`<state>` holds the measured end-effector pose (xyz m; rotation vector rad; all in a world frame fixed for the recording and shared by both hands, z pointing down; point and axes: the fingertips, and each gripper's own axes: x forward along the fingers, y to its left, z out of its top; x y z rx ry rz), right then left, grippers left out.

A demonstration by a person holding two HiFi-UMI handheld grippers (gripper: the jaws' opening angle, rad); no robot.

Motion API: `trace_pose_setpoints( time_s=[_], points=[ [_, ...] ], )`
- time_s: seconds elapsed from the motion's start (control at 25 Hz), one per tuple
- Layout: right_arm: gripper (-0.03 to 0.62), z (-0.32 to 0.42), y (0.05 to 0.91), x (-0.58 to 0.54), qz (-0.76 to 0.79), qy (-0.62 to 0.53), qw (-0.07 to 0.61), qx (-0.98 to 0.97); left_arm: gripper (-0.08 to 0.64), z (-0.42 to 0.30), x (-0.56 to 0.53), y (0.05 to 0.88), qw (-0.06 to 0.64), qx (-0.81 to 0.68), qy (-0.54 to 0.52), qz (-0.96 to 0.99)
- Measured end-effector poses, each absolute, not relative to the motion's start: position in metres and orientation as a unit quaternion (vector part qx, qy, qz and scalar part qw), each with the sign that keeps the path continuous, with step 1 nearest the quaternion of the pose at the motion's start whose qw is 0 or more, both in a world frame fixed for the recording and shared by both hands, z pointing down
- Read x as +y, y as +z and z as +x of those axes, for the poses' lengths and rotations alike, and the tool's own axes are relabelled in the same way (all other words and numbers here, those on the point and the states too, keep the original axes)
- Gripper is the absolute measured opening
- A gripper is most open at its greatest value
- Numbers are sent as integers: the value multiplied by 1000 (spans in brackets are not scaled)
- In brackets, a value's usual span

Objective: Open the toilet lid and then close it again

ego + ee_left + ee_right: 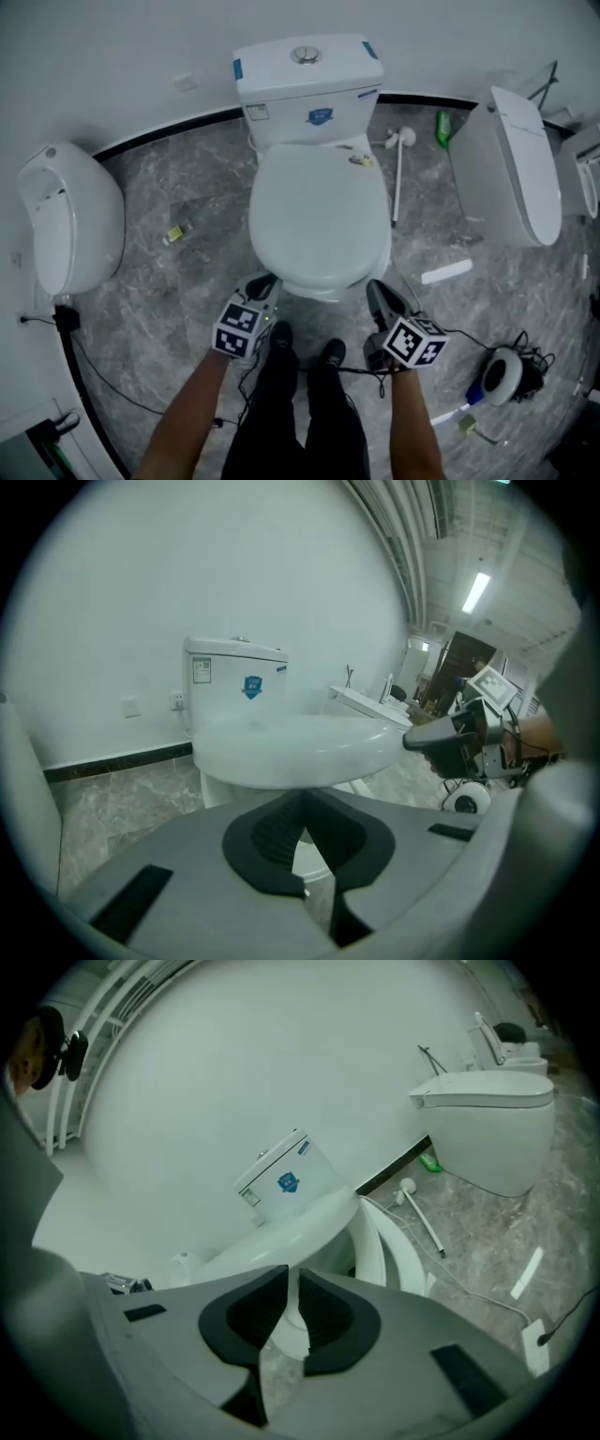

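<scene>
- Your right gripper point(378, 289) is clenched on the front rim of the toilet lid point(319, 211); the right gripper view shows the white edge pinched between the two black pads point(323, 1312), at the lid's front right as you stand
- Your left gripper point(264, 281) is squeezed fully together with nothing in it; in the left gripper view the pads meet tip to tip just under the lid's front rim point(300, 747); whether they touch the rim you cannot tell from here
- The lid lies over the bowl, low and close to flat; in the right gripper view its front edge point(281, 1232) sits tilted up off the seat point(398, 1251), with a dark gap beneath
- The tank point(309, 80) stands upright behind the lid, against the white wall, its round flush button on top
- You stand right at the front of the bowl, both arms reaching forward, one gripper at each front corner of the lid
- On the grey marbled floor point(178, 281): a urinal point(70, 216) lies off to your left; a second toilet point(511, 169) stands to your right; a toilet brush point(400, 169) lies between the two toilets
</scene>
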<state>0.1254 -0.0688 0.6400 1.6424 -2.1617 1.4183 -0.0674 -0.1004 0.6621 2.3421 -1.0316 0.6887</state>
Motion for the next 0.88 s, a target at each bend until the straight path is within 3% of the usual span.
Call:
trace_pose_setpoints(
  time_s=[0.32,0.88],
  points=[
    [43,82,625,-95,519,443,106,-724,6,-43,-114,626,229,-317,252,885],
    [12,71,576,-140,528,418,73,-735,6,-50,-149,591,220,-338,248,881]
  ],
)
